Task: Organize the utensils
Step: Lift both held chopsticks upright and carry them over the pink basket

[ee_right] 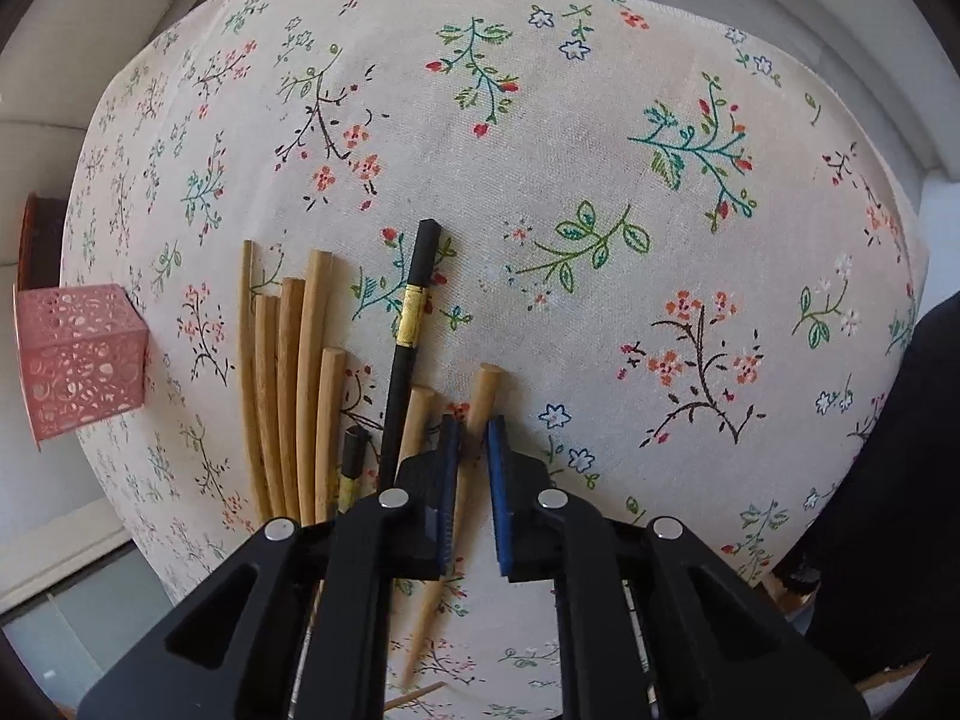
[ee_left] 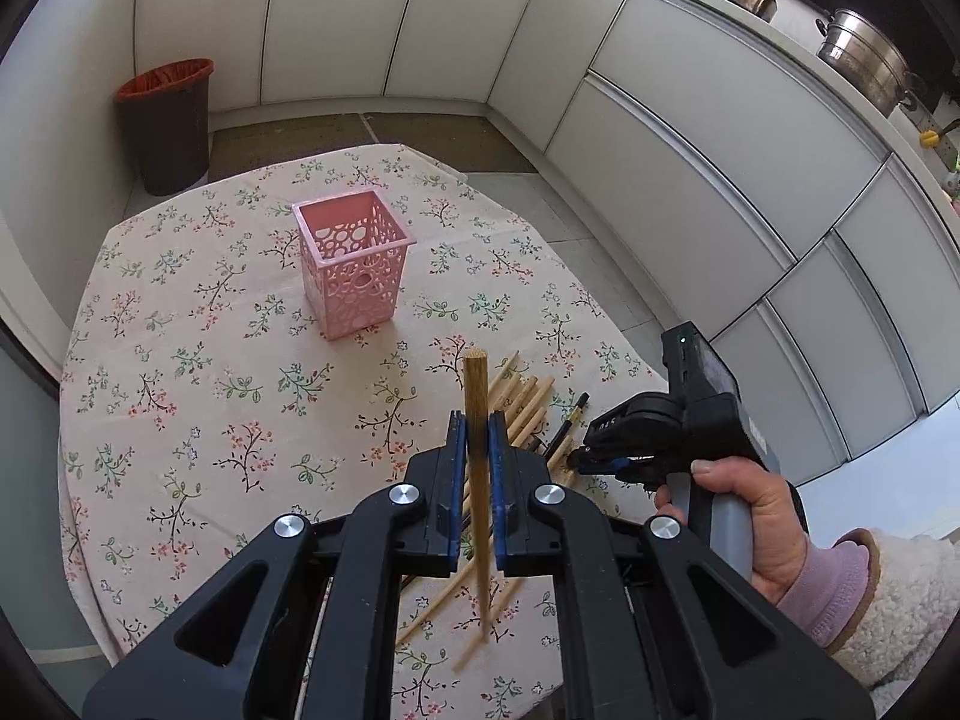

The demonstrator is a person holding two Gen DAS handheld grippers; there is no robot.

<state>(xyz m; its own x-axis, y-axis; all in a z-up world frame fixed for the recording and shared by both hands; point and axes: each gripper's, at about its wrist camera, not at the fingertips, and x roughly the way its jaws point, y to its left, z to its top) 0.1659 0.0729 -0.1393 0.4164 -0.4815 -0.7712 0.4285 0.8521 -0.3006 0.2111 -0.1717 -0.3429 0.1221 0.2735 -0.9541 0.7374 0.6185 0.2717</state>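
Observation:
My left gripper (ee_left: 478, 429) is shut on a wooden chopstick (ee_left: 476, 396) and holds it upright above the table. A pink perforated basket (ee_left: 354, 261) stands on the floral tablecloth (ee_left: 180, 360) beyond it; it also shows in the right wrist view (ee_right: 78, 360) at the far left. My right gripper (ee_right: 474, 429) is low over the cloth, jaws slightly apart around a wooden chopstick (ee_right: 483, 393) that lies between them. Several wooden chopsticks (ee_right: 300, 390) and a black chopstick (ee_right: 408, 330) lie just left of it.
A dark bin with a red liner (ee_left: 168, 126) stands on the floor behind the table. White cabinets (ee_left: 690, 150) run along the right, with steel pots (ee_left: 864, 54) on the counter. The table's edge (ee_left: 90, 540) is near on the left.

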